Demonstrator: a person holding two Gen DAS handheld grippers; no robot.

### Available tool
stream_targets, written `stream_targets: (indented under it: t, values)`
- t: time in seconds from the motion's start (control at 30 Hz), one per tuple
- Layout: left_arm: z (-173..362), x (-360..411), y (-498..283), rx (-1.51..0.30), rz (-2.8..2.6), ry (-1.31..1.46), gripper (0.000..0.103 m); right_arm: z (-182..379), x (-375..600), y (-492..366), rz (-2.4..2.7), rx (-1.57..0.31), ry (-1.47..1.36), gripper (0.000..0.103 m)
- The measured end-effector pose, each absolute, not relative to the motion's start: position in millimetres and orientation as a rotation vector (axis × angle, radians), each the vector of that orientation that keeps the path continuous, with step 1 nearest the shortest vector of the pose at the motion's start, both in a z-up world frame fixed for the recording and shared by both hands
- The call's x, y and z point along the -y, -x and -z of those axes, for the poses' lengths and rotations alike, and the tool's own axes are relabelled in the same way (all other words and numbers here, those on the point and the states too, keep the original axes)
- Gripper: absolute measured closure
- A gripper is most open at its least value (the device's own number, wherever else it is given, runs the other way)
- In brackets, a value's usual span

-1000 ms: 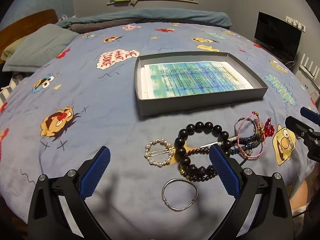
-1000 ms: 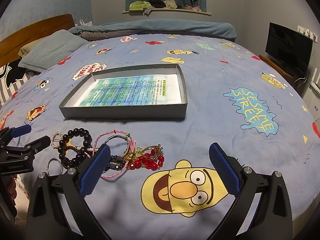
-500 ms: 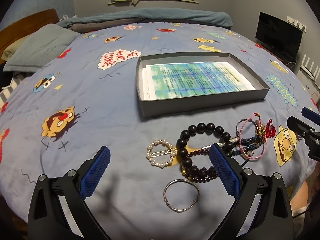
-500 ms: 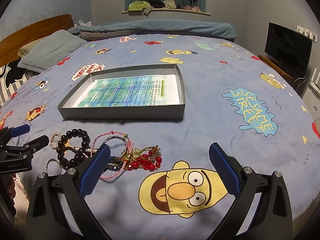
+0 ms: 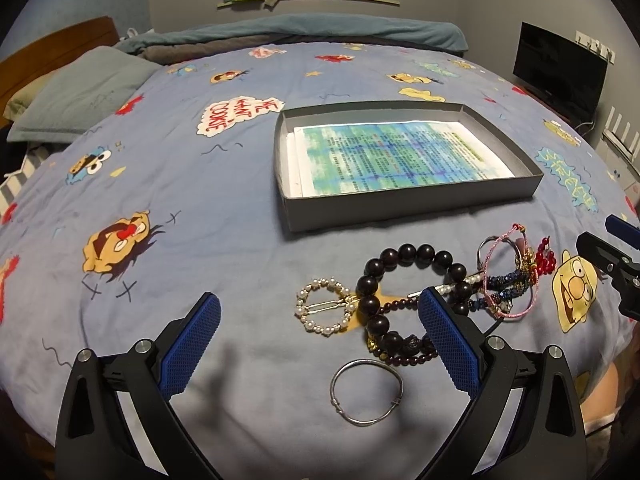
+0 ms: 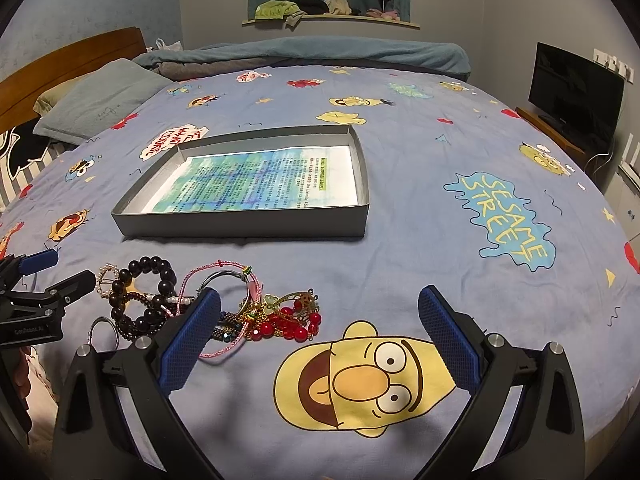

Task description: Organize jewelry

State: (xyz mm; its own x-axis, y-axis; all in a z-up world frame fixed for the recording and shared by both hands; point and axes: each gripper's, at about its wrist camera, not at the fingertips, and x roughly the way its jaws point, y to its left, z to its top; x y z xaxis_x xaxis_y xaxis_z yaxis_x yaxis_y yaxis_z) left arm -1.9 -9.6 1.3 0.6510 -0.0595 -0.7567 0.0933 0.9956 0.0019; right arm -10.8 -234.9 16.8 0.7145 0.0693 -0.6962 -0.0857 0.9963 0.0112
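Your left gripper [image 5: 320, 344] is spread wide and holds nothing, hovering over the bedspread [image 5: 200, 200] with the silver bangle [image 5: 367, 392] between its fingers and the pearl ring [image 5: 326, 306] just beyond. Your right gripper [image 6: 320, 344] is equally wide and empty above the yellow face print [image 6: 360, 380]. The jewelry pile [image 6: 224, 308] lies at ten o'clock from it, with the gray tray [image 6: 240, 230] at twelve.

Left view: jewelry pile [image 5: 432, 304] and gray tray [image 5: 400, 208] sit slightly lower than earlier | Right view: tray [image 6: 244, 227] and jewelry [image 6: 208, 308] sit slightly lower-left.
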Motion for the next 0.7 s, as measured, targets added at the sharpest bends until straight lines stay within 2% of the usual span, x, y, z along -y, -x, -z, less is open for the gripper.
stream_targets:
  t: [0.7]
  values:
    - [4.6, 8.7, -1.2, -0.868, 0.094, -0.04, 0.005, -6.9, 233.9, 6.7, -0.083, -0.79, 0.023, 0.005]
